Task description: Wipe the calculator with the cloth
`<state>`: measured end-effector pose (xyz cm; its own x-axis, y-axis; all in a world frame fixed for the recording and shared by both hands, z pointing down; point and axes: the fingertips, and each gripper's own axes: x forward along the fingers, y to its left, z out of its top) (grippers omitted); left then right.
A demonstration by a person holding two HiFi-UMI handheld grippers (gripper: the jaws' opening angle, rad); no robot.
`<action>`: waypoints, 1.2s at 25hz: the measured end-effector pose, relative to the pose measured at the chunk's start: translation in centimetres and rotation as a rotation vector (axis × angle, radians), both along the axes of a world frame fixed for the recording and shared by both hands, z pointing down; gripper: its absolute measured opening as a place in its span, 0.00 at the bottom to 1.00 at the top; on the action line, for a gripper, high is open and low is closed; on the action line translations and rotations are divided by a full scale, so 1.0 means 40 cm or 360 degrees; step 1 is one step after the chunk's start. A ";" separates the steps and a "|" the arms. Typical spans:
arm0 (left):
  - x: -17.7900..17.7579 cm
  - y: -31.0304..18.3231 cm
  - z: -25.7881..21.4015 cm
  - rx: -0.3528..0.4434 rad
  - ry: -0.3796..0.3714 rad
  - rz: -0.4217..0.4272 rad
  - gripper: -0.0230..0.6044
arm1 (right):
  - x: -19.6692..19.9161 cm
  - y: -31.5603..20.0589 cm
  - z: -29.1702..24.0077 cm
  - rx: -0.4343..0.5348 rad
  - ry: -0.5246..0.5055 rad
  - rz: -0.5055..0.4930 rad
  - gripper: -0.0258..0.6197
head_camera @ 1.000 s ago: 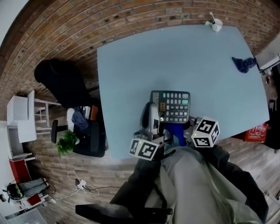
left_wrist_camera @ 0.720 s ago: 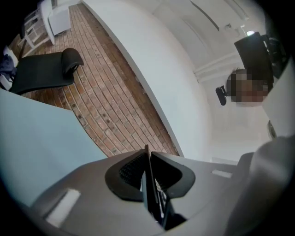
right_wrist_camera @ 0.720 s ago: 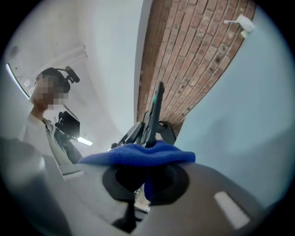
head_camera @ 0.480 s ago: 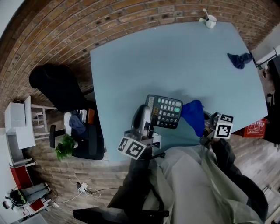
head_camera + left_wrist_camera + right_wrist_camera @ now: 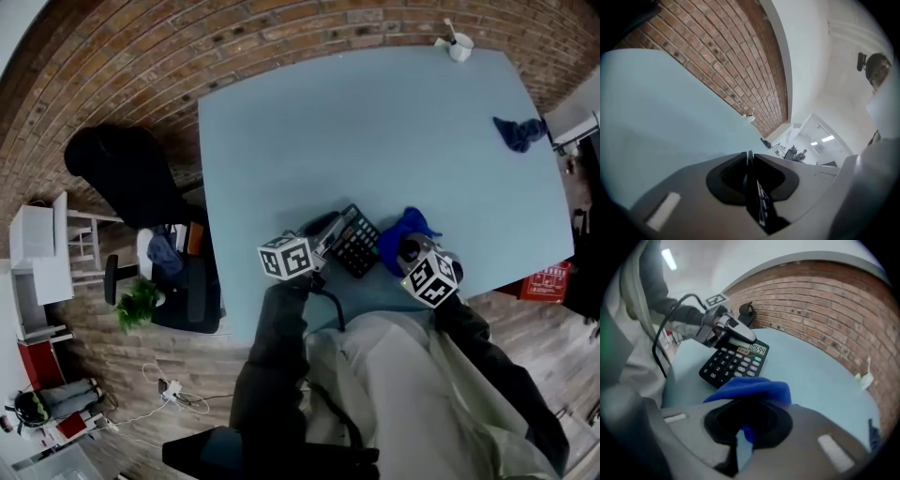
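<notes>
Calculator (image 5: 358, 246) and cloth (image 5: 398, 232) are kept close to the surface's (image 5: 375, 131) near edge, with wide bare room left beyond. Calculator's end is clamped by left gripper (image 5: 330, 234) fingers. Cloth is pinched by right gripper (image 5: 410, 249) fingers.

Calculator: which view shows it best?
Right gripper view: the calculator faces the camera with its keys and display clear, and the left gripper is clamped on its top edge. Head view shows it small and dark, keys unreadable. Left gripper view shows only its edge between the jaws.

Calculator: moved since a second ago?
Yes. The calculator, held by the left gripper, has turned from square to diagonal against the table's near edge.
</notes>
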<state>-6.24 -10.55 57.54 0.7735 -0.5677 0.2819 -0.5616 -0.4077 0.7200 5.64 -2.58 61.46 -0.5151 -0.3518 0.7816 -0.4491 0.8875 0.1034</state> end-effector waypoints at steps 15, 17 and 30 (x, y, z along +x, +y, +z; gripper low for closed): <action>-0.140 0.121 0.017 -0.0067 -0.0479 0.0025 0.37 | 0.101 -0.033 -0.102 0.0224 -0.0087 0.0274 0.14; -0.192 0.154 -0.002 -0.0078 -0.0447 -0.0082 0.37 | 0.107 -0.035 -0.174 0.0344 -0.0199 0.0320 0.14; -0.192 0.261 -0.171 0.0144 0.0141 -0.0692 0.05 | -0.023 0.032 -0.354 0.0226 -0.1000 0.0326 0.04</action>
<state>-13.91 -0.11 50.71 0.4767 -0.8644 0.1599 -0.6324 -0.2108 0.7454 4.71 -1.31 47.32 -0.7689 -0.5678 0.2940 -0.6196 0.7752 -0.1231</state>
